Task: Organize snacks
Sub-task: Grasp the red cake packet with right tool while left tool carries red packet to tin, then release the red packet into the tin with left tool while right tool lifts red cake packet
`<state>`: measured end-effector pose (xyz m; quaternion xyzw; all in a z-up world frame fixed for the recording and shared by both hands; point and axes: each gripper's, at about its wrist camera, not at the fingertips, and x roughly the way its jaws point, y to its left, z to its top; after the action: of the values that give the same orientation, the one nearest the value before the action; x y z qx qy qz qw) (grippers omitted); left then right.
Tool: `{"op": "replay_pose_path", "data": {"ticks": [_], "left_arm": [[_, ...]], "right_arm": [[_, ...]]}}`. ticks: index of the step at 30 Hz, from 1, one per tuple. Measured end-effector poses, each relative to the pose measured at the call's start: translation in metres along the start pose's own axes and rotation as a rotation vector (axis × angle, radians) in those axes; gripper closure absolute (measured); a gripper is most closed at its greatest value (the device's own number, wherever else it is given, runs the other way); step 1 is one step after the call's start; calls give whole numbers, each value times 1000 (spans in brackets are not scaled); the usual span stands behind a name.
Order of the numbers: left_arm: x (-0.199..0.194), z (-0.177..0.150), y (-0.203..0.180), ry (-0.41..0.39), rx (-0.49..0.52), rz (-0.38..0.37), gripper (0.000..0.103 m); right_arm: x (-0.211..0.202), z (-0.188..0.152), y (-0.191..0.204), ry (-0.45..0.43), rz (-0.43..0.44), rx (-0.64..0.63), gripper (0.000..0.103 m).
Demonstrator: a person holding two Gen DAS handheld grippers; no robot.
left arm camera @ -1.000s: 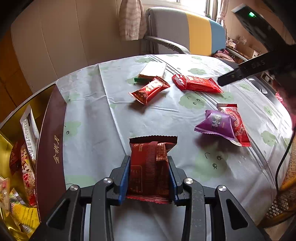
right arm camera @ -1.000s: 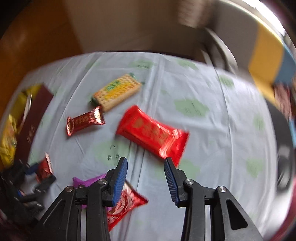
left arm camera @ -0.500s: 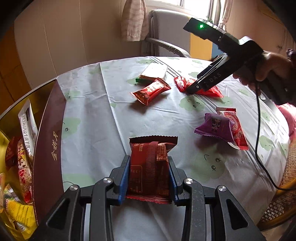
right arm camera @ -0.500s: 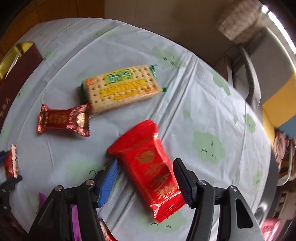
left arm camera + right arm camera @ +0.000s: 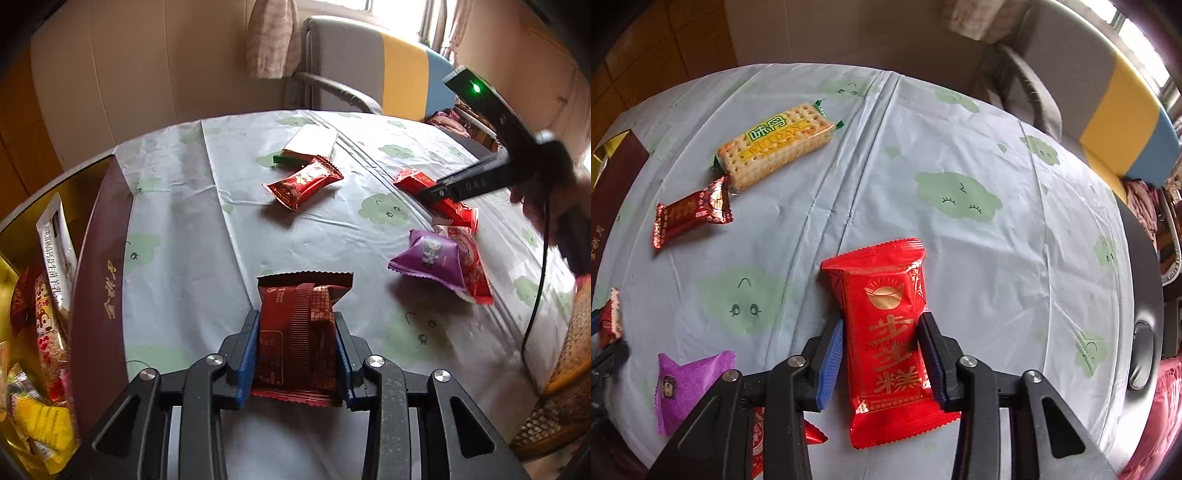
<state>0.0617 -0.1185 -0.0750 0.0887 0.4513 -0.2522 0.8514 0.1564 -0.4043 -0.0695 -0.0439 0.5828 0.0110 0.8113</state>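
A dark red crinkled foil snack packet with fine print stands low in the centre of the left view, pinched between the blue pads of the left gripper. In the right view the right gripper is closing on a bright red glossy pouch with gold characters lying on the pale cloud-print tablecloth. At far left, a maroon-walled gold-lined box holds assorted packets, while a cracker pack, a small red candy wrapper and a purple pouch lie nearby.

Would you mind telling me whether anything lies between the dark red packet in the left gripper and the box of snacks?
Nothing visible does. The left gripper holds the dark red packet, and only bare tablecloth lies between it and the box at the table's left edge, whose maroon wall it must clear.
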Motion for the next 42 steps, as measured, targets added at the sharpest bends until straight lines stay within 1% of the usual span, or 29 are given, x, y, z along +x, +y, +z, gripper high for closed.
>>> {"op": "replay_pose_path", "data": {"ticks": [1, 5, 7, 9, 12, 15, 16, 18, 21, 23, 25, 26, 27, 28, 30, 32, 34, 38, 42], "left_arm": [[-5, 2, 1, -7, -9, -10, 67], [-45, 12, 12, -91, -48, -45, 67], [-68, 16, 23, -134, -83, -56, 67], [-87, 20, 41, -166, -131, -56, 67], [-108, 26, 81, -193, -232, -20, 67], [-113, 27, 133, -174, -360, 34, 67], [-110, 27, 156, -148, -413, 89, 67], [-105, 27, 183, -112, -442, 150, 67], [-93, 30, 223, -82, -492, 205, 67], [-84, 32, 245, -56, -504, 260, 67], [-78, 34, 260, -39, -509, 284, 60], [-76, 35, 266, -35, -521, 290, 42], [-74, 35, 271, -36, -532, 298, 26], [-74, 35, 274, -44, -544, 318, 25], [-77, 32, 274, -56, -564, 340, 25], [-84, 24, 271, -59, -597, 384, 26], [-94, 16, 266, -69, -625, 389, 26], [-112, -1, 239, -109, -598, 430, 25], [-122, -17, 212, -128, -555, 438, 25]], "right_arm": [[1, -2, -1, -4, -1, -1, 59], [3, -2, -4, -21, 11, 16, 58], [-1, -4, 5, -27, -17, -7, 59], [-4, -6, 17, -43, -55, -50, 61], [-4, -8, 22, -55, -78, -84, 63], [-3, -8, 20, -56, -81, -88, 63], [-3, -8, 20, -56, -81, -90, 63], [-3, -8, 19, -58, -85, -94, 63], [-6, -9, 25, -59, -92, -102, 63], [-6, -9, 25, -59, -92, -103, 63], [-5, -9, 25, -60, -93, -105, 63], [-6, -9, 25, -60, -93, -106, 63], [-5, -8, 25, -60, -92, -107, 63], [-5, -9, 26, -60, -92, -107, 63], [-5, -8, 25, -60, -92, -110, 63], [-5, -9, 26, -61, -90, -112, 63], [-5, -9, 25, -62, -88, -114, 63], [-5, -9, 25, -66, -92, -119, 63], [-5, -11, 27, -74, -98, -132, 64]]}}
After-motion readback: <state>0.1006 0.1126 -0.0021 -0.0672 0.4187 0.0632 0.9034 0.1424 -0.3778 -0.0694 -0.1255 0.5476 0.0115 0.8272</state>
